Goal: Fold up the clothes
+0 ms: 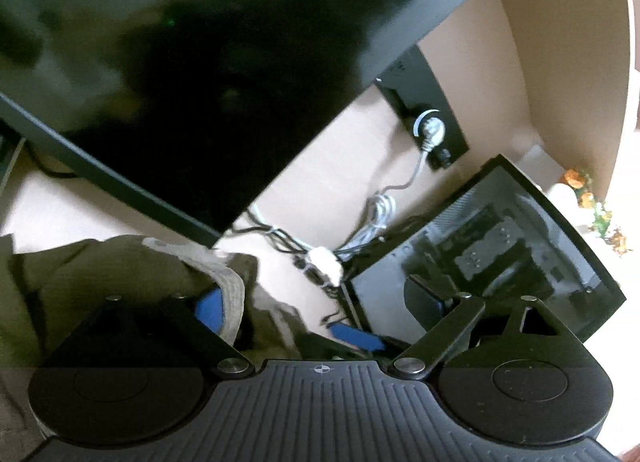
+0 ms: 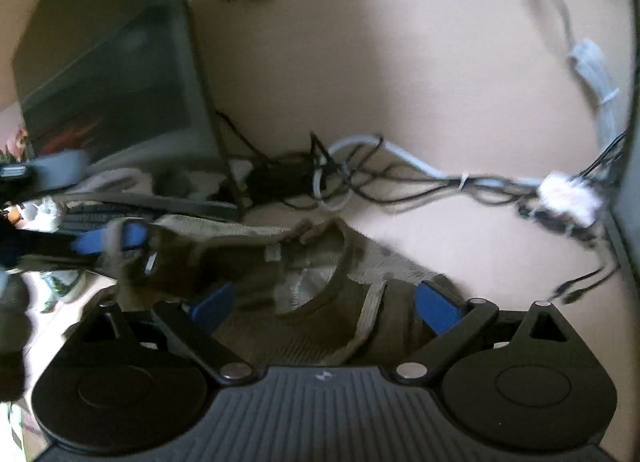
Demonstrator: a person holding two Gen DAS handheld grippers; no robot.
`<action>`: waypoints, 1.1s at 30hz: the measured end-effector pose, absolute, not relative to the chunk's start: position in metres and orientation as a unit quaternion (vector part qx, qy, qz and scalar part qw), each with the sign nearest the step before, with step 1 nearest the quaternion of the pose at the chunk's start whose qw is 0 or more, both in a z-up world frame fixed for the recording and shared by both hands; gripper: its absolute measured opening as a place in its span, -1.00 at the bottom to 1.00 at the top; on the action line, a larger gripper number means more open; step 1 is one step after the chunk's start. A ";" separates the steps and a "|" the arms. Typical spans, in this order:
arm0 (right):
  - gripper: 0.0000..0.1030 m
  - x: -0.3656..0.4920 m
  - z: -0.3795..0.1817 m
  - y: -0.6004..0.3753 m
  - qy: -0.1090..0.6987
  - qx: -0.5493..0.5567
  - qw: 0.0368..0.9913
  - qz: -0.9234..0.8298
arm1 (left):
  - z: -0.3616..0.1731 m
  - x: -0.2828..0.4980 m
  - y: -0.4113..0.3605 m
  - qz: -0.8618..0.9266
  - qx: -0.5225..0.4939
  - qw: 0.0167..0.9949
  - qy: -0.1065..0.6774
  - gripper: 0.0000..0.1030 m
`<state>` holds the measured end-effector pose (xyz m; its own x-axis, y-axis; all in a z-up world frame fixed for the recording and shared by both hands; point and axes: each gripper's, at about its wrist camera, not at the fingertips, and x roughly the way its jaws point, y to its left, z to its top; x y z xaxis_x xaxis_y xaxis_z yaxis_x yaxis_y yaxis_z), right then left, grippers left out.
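Olive garment (image 2: 320, 302) is bunched between the wide-spread right claw (image 2: 324, 306); left claw (image 1: 280, 322) is spread too, cloth at its left finger. No finished fold is seen.

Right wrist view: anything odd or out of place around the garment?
Yes. The olive garment lies bunched, not flat, on a desk beside a loose tangle of cables and a white connector block. The right gripper straddles the fabric, jaws wide. The frame is motion-blurred.

Left gripper (image 1: 286, 322) jaws apart, olive garment (image 1: 132, 274) draped over one; monitor (image 1: 200, 74) above.
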<state>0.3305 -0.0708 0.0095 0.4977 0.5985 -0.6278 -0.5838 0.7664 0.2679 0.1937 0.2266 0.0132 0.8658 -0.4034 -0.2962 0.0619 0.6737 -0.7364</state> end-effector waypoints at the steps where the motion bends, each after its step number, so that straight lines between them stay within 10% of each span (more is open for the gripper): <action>1: 0.83 0.341 -0.001 -0.068 0.388 0.026 0.854 0.345 | 0.016 0.193 0.226 -0.133 -0.380 0.888 0.221 0.81; 5: 0.85 0.370 -0.043 -0.059 0.481 0.105 0.790 0.365 | 0.025 0.188 0.223 -0.138 -0.372 0.893 0.210 0.81; 12: 0.65 0.361 0.005 -0.090 0.412 0.289 0.723 0.474 | 0.041 0.180 0.217 -0.148 -0.358 0.902 0.192 0.81; 22: 0.71 0.338 0.063 -0.121 0.302 0.110 0.889 0.328 | 0.029 0.198 0.205 -0.052 -0.291 0.922 0.252 0.86; 26: -0.10 0.329 0.006 -0.088 0.341 -0.055 0.900 0.267 | 0.019 0.196 0.217 -0.033 -0.316 0.914 0.252 0.86; 33: -0.20 0.335 -0.036 -0.059 0.402 -0.062 0.863 0.300 | 0.022 0.197 0.222 -0.022 -0.304 0.919 0.250 0.86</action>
<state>0.3351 -0.0586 -0.0365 0.4972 0.4682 -0.7305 -0.5679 0.8121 0.1340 0.1970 0.2218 0.0216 0.8737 -0.1928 -0.4467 -0.1122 0.8136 -0.5705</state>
